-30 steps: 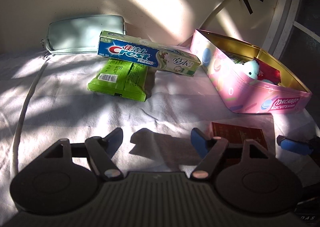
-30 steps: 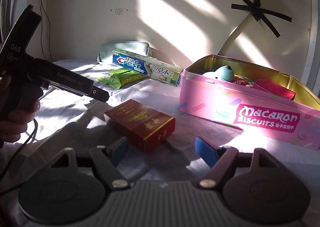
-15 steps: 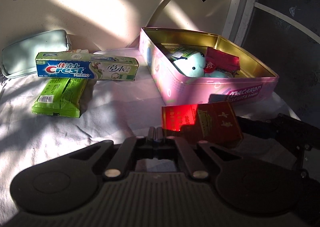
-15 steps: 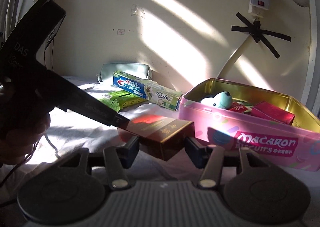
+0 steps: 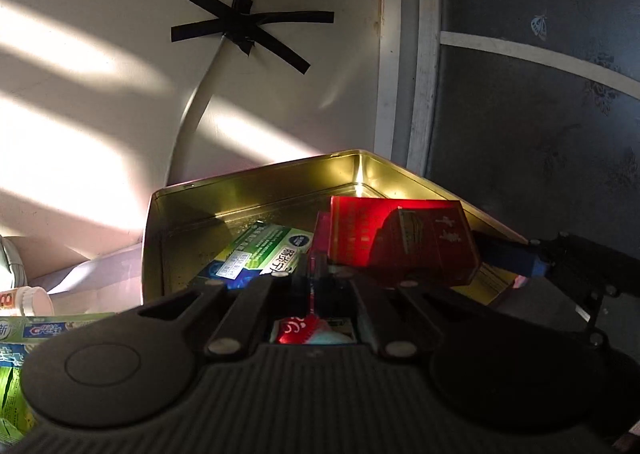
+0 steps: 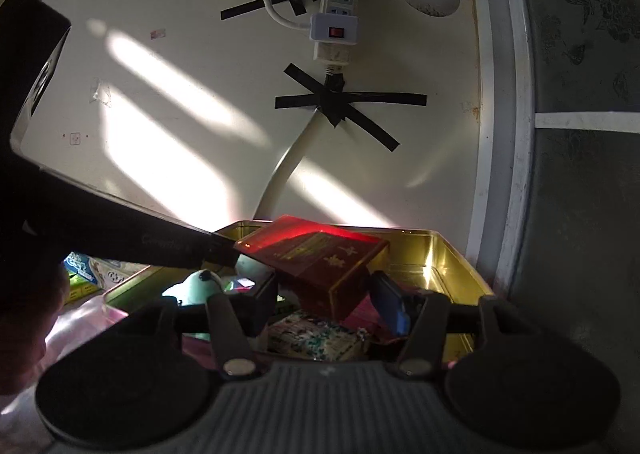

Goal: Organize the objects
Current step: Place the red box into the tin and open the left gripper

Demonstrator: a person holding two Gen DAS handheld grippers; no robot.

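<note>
Right wrist view: red box (image 6: pixel 320 266) held above the open gold-lined tin (image 6: pixel 448 254) by the right gripper (image 6: pixel 324 304).
Its two fingers are partly parted, with the box tilted between them, one blue pad (image 6: pixel 390 304) against the box's right face; contact on the left side is in shadow. In the left wrist view, the left gripper (image 5: pixel 316 274) has its fingers drawn together with nothing visibly between them, and the same red box (image 5: pixel 400 238) hangs over the tin (image 5: pixel 248 182), above a green-and-blue packet (image 5: pixel 260 254). A toothpaste carton (image 5: pixel 44 330) lies outside the tin, at lower left. A taped white cable (image 6: pixel 288 170) runs up the wall.
</note>
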